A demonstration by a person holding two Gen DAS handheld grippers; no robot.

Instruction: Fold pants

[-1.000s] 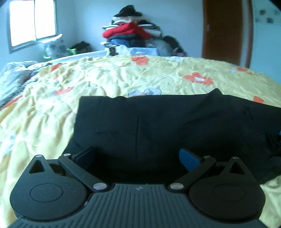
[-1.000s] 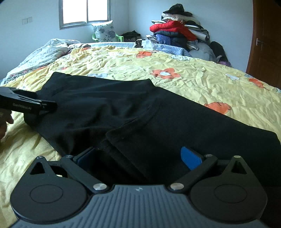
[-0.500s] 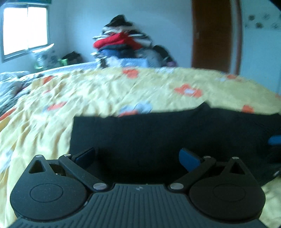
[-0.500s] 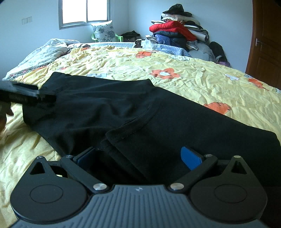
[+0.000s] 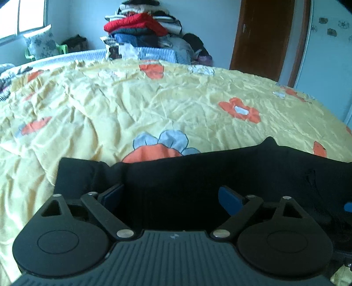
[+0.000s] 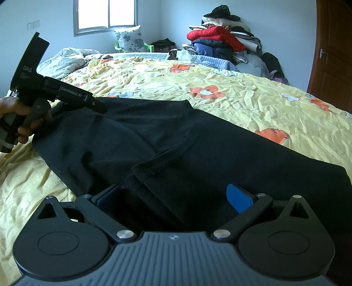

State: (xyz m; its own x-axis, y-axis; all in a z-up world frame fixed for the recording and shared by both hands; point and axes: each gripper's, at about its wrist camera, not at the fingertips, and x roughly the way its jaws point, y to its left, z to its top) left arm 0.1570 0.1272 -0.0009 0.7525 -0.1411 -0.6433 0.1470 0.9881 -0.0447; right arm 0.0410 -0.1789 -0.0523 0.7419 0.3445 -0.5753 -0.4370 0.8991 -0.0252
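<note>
Black pants (image 6: pixel 198 140) lie flat on the yellow flowered bedspread (image 6: pixel 253 99). My right gripper (image 6: pixel 172 195) rests low over their near edge by a pocket seam, its blue pads wide apart and the cloth lying loose between them. My left gripper (image 5: pixel 170 194) hovers over the pants' (image 5: pixel 198 176) left end, its jaws closing but still wide, with black fabric between them and not pinched. From the right wrist view, the left gripper (image 6: pixel 96 105) is held by a hand (image 6: pixel 15 114), with its tip at the far-left corner of the pants.
A heap of jackets and folded clothes (image 6: pixel 222 41) stands against the far wall. A crumpled white quilt (image 6: pixel 66 59) lies at the bed's far left. A brown door (image 5: pixel 261 37) is at the right, and a window (image 6: pixel 105 13) at the back left.
The left gripper has risen and moved in over the pants' left corner, and its pads stand slightly closer together. The right gripper and the pants near it have not moved.
</note>
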